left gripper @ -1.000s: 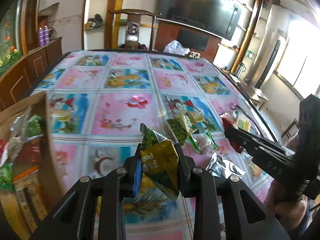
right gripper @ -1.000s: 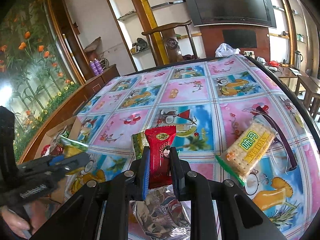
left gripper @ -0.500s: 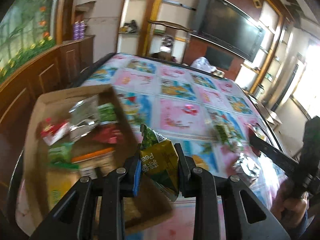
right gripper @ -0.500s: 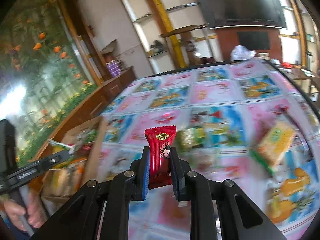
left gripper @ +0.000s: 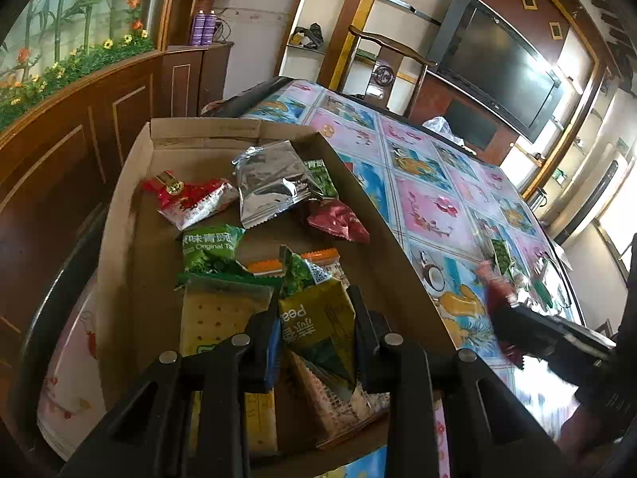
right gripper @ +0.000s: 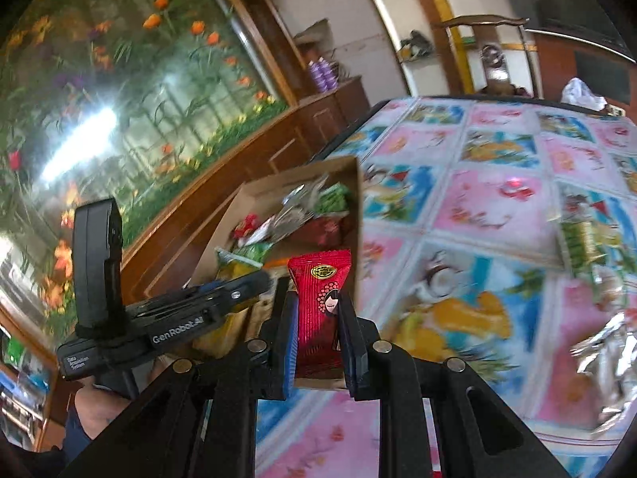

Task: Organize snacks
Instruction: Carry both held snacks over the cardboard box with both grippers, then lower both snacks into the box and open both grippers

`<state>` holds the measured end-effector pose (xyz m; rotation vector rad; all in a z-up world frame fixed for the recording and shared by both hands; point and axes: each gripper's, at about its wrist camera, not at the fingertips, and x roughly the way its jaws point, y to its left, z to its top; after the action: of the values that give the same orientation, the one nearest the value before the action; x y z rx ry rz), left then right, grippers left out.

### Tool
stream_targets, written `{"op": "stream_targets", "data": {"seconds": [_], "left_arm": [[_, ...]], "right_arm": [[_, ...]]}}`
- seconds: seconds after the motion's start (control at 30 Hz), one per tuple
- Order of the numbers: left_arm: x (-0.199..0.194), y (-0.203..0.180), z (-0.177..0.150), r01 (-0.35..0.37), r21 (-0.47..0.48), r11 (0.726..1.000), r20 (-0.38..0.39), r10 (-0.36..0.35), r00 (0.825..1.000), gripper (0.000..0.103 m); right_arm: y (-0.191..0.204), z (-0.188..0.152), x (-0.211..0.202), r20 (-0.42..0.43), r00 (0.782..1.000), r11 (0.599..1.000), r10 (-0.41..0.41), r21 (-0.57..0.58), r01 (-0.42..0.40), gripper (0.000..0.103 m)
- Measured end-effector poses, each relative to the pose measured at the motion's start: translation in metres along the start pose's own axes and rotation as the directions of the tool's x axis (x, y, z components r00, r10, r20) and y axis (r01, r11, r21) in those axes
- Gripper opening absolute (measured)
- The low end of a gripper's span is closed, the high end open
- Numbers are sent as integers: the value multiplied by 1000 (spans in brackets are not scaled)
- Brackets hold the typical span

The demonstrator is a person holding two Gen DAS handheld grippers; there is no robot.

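Note:
My left gripper (left gripper: 316, 312) is shut on a green and yellow pea snack packet (left gripper: 314, 318) and holds it above the near end of the cardboard box (left gripper: 127, 207). The box holds several snack packets, among them a silver one (left gripper: 270, 187) and a green one (left gripper: 209, 245). My right gripper (right gripper: 318, 314) is shut on a red snack packet (right gripper: 320, 310) and hovers above the table beside the box's right wall (right gripper: 354, 215). The left gripper also shows in the right wrist view (right gripper: 247, 288), over the box.
On the patterned tablecloth (left gripper: 430, 207) to the right lie loose packets: green ones (right gripper: 585, 239) and a silver one (right gripper: 609, 354). A wooden cabinet (left gripper: 79, 135) runs along the left of the table. A chair (left gripper: 390, 63) stands at the far end.
Both grippers have swung left with their packets. The left one has gone from above the tablecloth to above the box; the right one has come up beside the box.

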<state>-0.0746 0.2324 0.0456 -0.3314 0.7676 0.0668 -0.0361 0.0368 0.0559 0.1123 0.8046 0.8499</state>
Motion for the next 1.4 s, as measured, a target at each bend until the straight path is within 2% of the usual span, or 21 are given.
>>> {"op": "stream_targets", "data": {"seconds": [0.33,0.67,0.87,1.27,1.4], "left_arm": [[7,6,-7,31,6,1000,2,-31,1000,28],[7,11,-9,68,-3,998,25,-68,997,28],[7,13,-9,79,-15,997,31,-78,996,28],[7,12,-9,83,-14,996,31,-83,996,30],[5,8,-8,80,5,997,37,-80,996,42]], "right_arm": [[6,-8,35,-75,997,1000,-2,4,2,21],[4,-19,53,-107,994,1000,-10,22,12,21],[9,-23,51,-65,997,999,-40,-22,39,21],[3,-24,47,-48,999,1000,2,0,-2,22],[2,-25,41,-34,999,1000,-11,-1,11,29]]}}
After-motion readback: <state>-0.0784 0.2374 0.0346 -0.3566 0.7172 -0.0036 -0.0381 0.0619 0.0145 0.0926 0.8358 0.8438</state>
